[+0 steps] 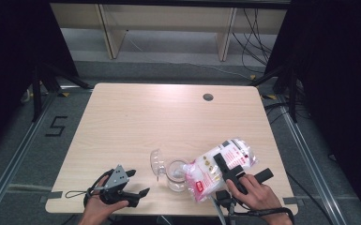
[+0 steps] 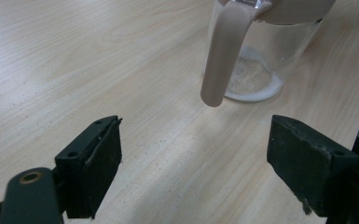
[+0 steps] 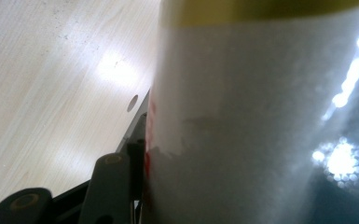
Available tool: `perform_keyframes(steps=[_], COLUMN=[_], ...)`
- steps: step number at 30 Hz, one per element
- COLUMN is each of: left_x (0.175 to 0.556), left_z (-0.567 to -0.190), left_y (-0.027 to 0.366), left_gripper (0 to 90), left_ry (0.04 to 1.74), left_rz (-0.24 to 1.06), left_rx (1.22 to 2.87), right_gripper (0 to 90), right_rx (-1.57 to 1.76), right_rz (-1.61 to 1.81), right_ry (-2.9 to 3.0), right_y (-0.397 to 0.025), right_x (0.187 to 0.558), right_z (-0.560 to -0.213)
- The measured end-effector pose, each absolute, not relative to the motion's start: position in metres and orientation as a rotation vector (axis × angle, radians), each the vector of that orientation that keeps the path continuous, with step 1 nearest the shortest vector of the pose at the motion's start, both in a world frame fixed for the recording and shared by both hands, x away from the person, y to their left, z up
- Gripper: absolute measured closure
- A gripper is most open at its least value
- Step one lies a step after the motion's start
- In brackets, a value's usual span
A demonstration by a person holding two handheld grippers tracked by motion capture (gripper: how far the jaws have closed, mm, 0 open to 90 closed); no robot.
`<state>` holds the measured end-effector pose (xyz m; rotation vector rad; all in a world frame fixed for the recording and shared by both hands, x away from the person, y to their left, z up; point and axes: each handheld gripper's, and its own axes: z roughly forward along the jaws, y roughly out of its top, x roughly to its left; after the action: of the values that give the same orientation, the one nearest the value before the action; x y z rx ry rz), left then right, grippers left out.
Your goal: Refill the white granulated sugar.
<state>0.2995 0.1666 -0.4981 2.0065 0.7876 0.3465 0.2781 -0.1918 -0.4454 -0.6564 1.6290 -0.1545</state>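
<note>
A clear glass jar stands near the table's front edge, its hinged lid tipped open to the left. My right gripper is shut on a plastic bag of white grains, which is tilted with its lower end over the jar's mouth. In the right gripper view the bag presses against one black finger. My left gripper stands open left of the jar with nothing in it. In the left gripper view the jar holds a thin layer of white grains, and a beige strap hangs down its side.
The wooden table is bare beyond the jar, with a round cable hole at the back right. Dark floor and black curtains surround it. A light wooden shelf unit stands behind.
</note>
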Motion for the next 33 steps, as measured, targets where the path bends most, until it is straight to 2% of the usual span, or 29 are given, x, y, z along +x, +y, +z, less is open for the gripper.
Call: perform_keyframes(steps=[33], left_x=[0.2996], left_z=[-0.4983], left_y=[0.1665], left_gripper=[17.5], left_ry=[0.793], left_rz=[0.340], left_rx=[2.002], right_gripper=[54.5], right_rx=[-0.615], right_rz=[-0.116], right_ry=[1.640], right_y=[-0.1903], right_x=[0.2766], right_z=[-0.4440])
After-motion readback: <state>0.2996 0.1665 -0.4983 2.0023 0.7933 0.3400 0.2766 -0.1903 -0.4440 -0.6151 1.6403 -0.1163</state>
